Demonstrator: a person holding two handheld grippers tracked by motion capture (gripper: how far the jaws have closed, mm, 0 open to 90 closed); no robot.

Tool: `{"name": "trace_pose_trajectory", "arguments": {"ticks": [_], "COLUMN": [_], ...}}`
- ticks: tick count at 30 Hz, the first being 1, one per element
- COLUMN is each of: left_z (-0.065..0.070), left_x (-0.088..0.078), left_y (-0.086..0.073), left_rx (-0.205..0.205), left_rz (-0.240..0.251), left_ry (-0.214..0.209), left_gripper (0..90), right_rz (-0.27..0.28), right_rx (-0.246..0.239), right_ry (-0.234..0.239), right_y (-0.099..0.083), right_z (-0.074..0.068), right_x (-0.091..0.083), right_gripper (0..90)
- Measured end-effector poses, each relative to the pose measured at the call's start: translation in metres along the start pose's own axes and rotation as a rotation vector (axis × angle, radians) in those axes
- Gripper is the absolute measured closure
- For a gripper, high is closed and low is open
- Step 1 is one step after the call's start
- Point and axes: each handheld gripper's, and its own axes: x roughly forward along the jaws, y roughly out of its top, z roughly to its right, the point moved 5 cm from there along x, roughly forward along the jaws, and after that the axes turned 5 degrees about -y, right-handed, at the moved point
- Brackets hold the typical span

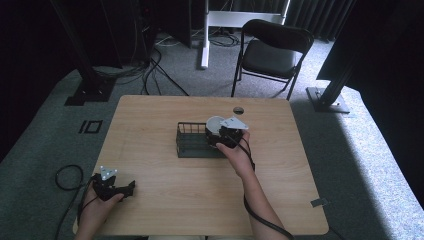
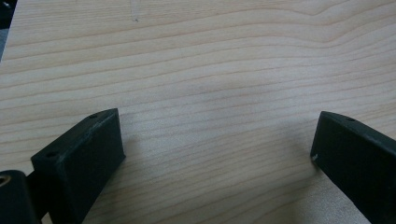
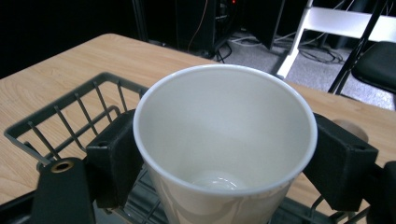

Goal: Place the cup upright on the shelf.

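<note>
Your right gripper [image 1: 223, 136] had its jaws clamped on the white paper cup [image 3: 224, 140], one jaw on each side of the wall just under the rim. Cup was upright, mouth up, empty inside as far as the right gripper view showed. It sat at the right end of the dark wire basket [image 1: 192, 141], over or in it; can't tell if the cup's base touched the basket floor. Basket was near the middle of the counter [image 1: 165, 200], and the small round hole [image 1: 238, 110] in the counter was just beyond the basket's right end. Your left gripper [image 1: 131, 189] was well apart from the basket, low near the counter's near-left corner, jaws spread wide with nothing between them, bare wood grain under them in the left gripper view. Black folding chair [image 1: 272, 52] stood on the carpet past the far edge, behind the basket.
</note>
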Motion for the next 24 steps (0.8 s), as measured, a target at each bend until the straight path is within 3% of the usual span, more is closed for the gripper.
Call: {"name": "trace_pose_trajectory", "arguments": {"ticks": [4, 8, 14, 17, 24], "left_z": [0.0, 0.0, 0.0, 0.0, 0.0], "left_x": [0.0, 0.0, 0.0, 0.0, 0.0], "left_y": [0.0, 0.0, 0.0, 0.0, 0.0], "left_rx": [0.0, 0.0, 0.0, 0.0, 0.0], "left_rz": [0.0, 0.0, 0.0, 0.0, 0.0], "left_ry": [0.0, 0.0, 0.0, 0.0, 0.0], "left_gripper": [2.8, 2.8, 2.9, 2.8, 2.9], "right_rz": [-0.002, -0.006, 0.0, -0.005, 0.014], "right_rx": [0.022, 0.005, 0.02, 0.023, 0.008], "right_ry": [0.0, 0.002, 0.014, 0.029, 0.026], "right_y": [-0.001, -0.001, -0.002, -0.002, 0.005], "right_z": [0.002, 0.001, 0.002, 0.002, 0.003], "right_x": [0.002, 0.002, 0.002, 0.002, -0.008], "right_gripper": [20.1, 19.9, 19.5, 11.3, 10.3]}}
